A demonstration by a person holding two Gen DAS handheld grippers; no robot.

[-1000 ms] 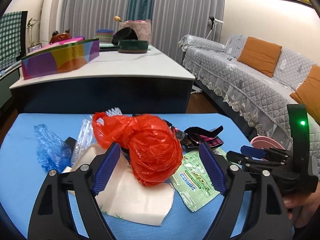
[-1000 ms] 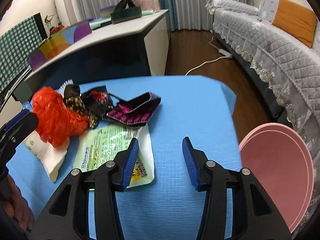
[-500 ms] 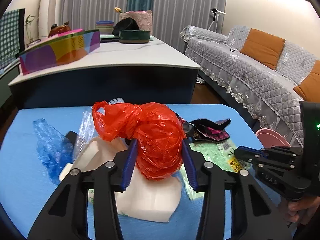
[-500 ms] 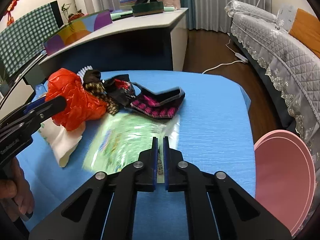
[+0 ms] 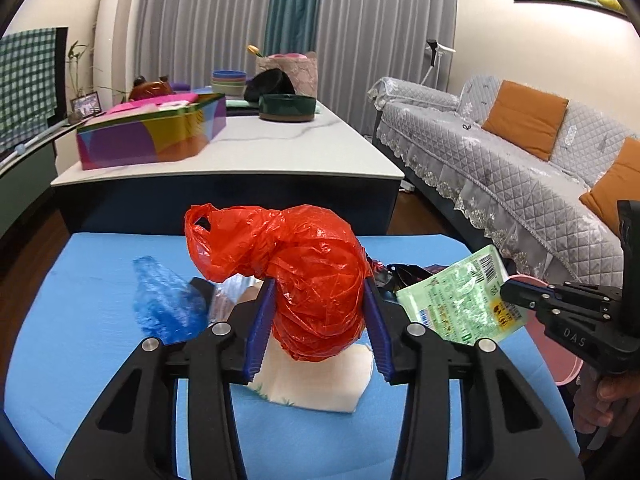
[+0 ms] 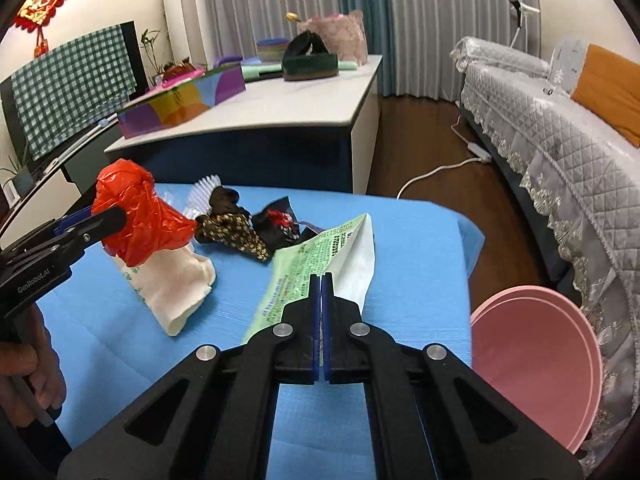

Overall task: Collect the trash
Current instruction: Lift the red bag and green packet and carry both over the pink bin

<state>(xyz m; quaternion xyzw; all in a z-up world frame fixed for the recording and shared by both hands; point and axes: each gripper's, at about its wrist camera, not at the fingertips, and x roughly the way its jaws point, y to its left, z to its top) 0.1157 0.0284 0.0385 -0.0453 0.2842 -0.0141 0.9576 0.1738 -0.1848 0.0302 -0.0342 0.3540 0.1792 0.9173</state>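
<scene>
**Holding two light pieces of trash, one in each claw**

Gripping from the left, my left gripper (image 5: 318, 322) has its blue pads pressed into both flanks of the red plastic bag (image 5: 296, 276), a crumpled, knotted bundle raised just over the white paper bag (image 5: 316, 384) on the blue table (image 5: 80, 344). I judge it very light, soft and slippery; squeezing the bulk as I do now suits it better than pinching the loose handle loop at top left.

My right gripper (image 6: 321, 280) is clenched tight on the edge of the green wrapper (image 6: 296, 276), a flat printed pouch with a white inside, lifted at my end while its far corner hangs toward the table. It is thin film, floppy and almost weightless, so an edge pinch is enough, though it may flutter or slide out.

Beyond lie dark crumpled wrappers (image 6: 240, 232), a blue plastic bag (image 5: 160, 300), and at the right a pink bin (image 6: 532, 360), probably the destination.

Writing: the wrapper carries a barcode, small green print and a code that I cannot read surely. The left tool's body reads "GenRobot.AI" in the right view.
</scene>
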